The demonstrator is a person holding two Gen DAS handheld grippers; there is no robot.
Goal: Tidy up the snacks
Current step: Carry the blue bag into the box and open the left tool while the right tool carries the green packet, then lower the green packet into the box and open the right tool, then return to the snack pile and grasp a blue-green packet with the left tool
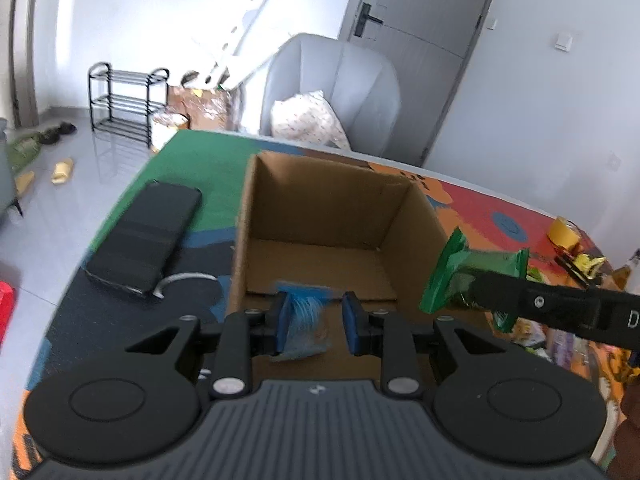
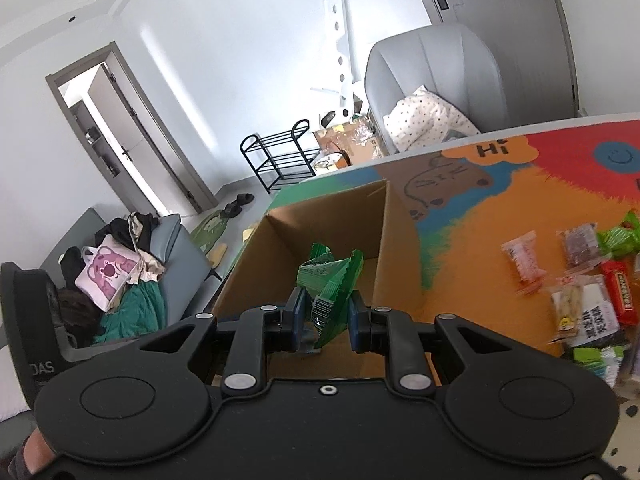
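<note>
Step in hand: both grippers are bringing snacks to the cardboard box, which looks empty inside, so the sorting is at an early stage by my reading.
Left gripper: its blue pads are clamped on a blue packet, which hangs just at the box's near rim.
Right gripper: closed tight on a green packet, crumpled between the pads, held over the box's near edge with the opening right ahead.
Cross-check: from the left wrist view the right gripper reaches in from the side, its green packet beside the box's right wall.
Hand pose: both tools tilt down toward the box from the near side of the table.
Next move: each packet likely needs carrying past the rim, over the box floor, before the pads let go; two tools in one opening call for turn-taking.
Still waiting: loose snacks lie spread on the colourful mat to the right.
Bystander: a black case sits left of the box.
</note>
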